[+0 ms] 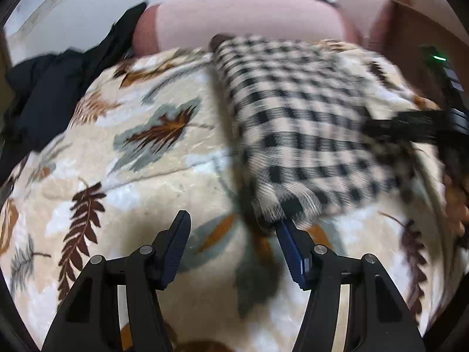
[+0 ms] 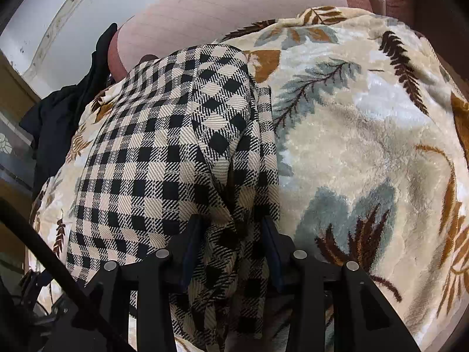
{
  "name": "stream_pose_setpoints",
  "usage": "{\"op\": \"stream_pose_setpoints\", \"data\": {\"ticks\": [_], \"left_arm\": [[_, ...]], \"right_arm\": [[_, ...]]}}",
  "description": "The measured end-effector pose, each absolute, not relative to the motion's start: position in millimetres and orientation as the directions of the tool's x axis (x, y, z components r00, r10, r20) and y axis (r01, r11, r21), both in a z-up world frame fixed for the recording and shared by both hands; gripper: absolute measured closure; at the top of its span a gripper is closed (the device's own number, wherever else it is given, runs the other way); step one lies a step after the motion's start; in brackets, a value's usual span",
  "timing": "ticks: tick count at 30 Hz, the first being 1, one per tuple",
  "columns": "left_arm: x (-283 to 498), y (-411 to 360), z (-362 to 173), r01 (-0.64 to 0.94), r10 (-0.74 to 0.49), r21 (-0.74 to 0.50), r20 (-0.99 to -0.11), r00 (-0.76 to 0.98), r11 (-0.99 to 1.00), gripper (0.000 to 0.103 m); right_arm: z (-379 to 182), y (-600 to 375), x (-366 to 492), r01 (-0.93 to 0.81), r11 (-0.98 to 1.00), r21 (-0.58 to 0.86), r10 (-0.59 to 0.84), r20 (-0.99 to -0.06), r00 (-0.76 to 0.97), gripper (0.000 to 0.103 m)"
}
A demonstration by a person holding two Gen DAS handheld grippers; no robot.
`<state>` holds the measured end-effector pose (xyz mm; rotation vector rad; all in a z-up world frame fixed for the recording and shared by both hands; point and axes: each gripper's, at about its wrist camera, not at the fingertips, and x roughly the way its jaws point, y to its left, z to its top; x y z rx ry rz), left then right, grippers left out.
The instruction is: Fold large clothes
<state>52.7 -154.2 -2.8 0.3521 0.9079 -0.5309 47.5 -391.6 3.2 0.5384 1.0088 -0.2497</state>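
Observation:
A black-and-cream checked garment [image 1: 296, 123] lies partly folded on a leaf-patterned cream blanket [image 1: 146, 152]. My left gripper [image 1: 233, 223] is open just in front of the garment's near corner; its right finger [image 1: 288, 243] touches that corner's edge. In the right wrist view the garment [image 2: 164, 158] runs away from me, and my right gripper [image 2: 231, 228] is shut on a bunched fold of it at the near end. The right gripper's black arm [image 1: 410, 126] shows at the right of the left wrist view, over the garment.
A pink cushion [image 1: 240, 20] lies at the far end of the blanket [image 2: 366, 135]. A dark garment [image 1: 49, 94] is heaped at the far left, also in the right wrist view [image 2: 64, 111]. A black cable [image 2: 58, 267] crosses the lower left.

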Motion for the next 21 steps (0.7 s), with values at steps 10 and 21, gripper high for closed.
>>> {"op": "stream_pose_setpoints", "data": {"ticks": [10, 21], "left_arm": [[52.0, -141.3, 7.8, 0.57, -0.279, 0.049, -0.836, 0.473, 0.82, 0.043], [121.5, -169.6, 22.5, 0.505, -0.32, -0.058, -0.833, 0.451, 0.861, 0.043]], "right_arm": [[-1.5, -398.1, 48.5, 0.44, 0.834, 0.334, 0.07, -0.854, 0.515, 0.054], [56.8, -409.1, 37.1, 0.464, 0.821, 0.332, -0.046, -0.772, 0.634, 0.053]]}}
